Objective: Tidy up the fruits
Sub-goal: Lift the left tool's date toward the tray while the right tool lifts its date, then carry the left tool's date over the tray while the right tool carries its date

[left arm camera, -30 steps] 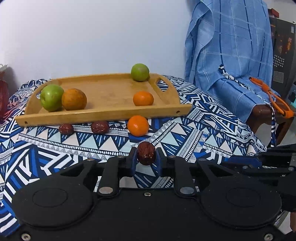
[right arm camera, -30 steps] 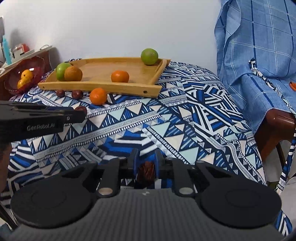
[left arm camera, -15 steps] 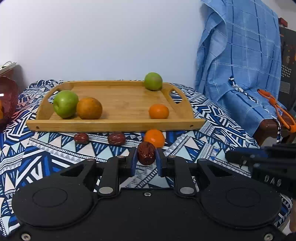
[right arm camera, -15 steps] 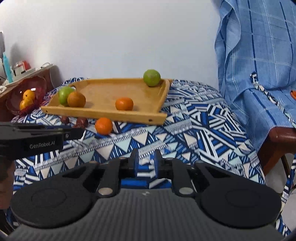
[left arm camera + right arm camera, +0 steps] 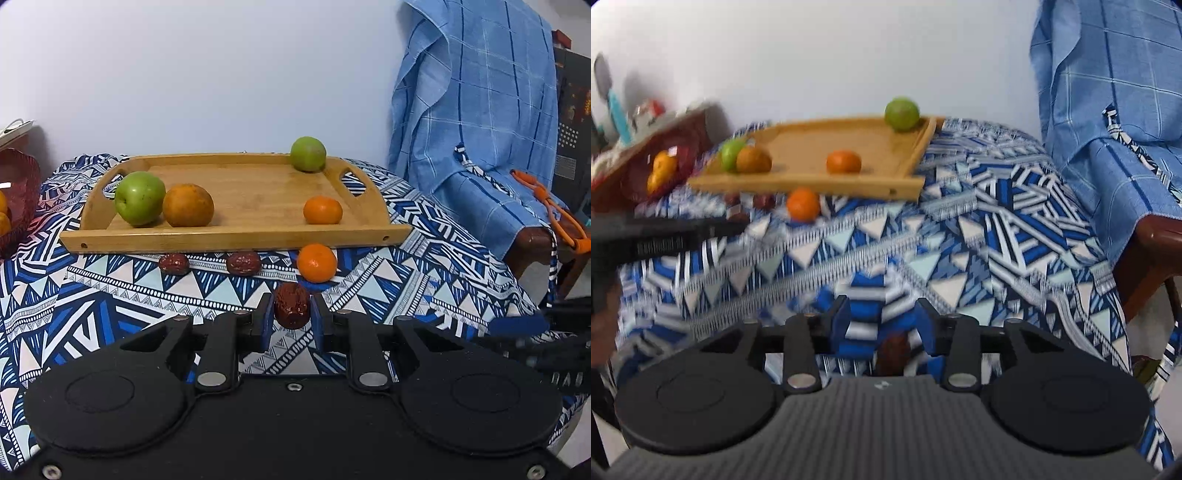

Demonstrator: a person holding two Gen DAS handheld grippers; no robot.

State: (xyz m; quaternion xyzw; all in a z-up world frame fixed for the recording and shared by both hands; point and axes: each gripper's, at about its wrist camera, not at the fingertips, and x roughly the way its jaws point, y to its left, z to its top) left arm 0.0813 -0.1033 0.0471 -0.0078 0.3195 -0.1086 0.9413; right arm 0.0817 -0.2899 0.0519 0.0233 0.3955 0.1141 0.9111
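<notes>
Our left gripper (image 5: 291, 314) clamps a wrinkled red date (image 5: 291, 304); our right gripper (image 5: 881, 317) has just been opening, another dark date (image 5: 893, 350) lying loose between its jaws, low.

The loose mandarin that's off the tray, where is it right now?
In the left wrist view the loose mandarin sits on the patterned cloth just in front of the tray, towards its right end, right of two red dates.

The right gripper (image 5: 532, 332) bears letters, perhaps "DAS", partly cut off.
</notes>
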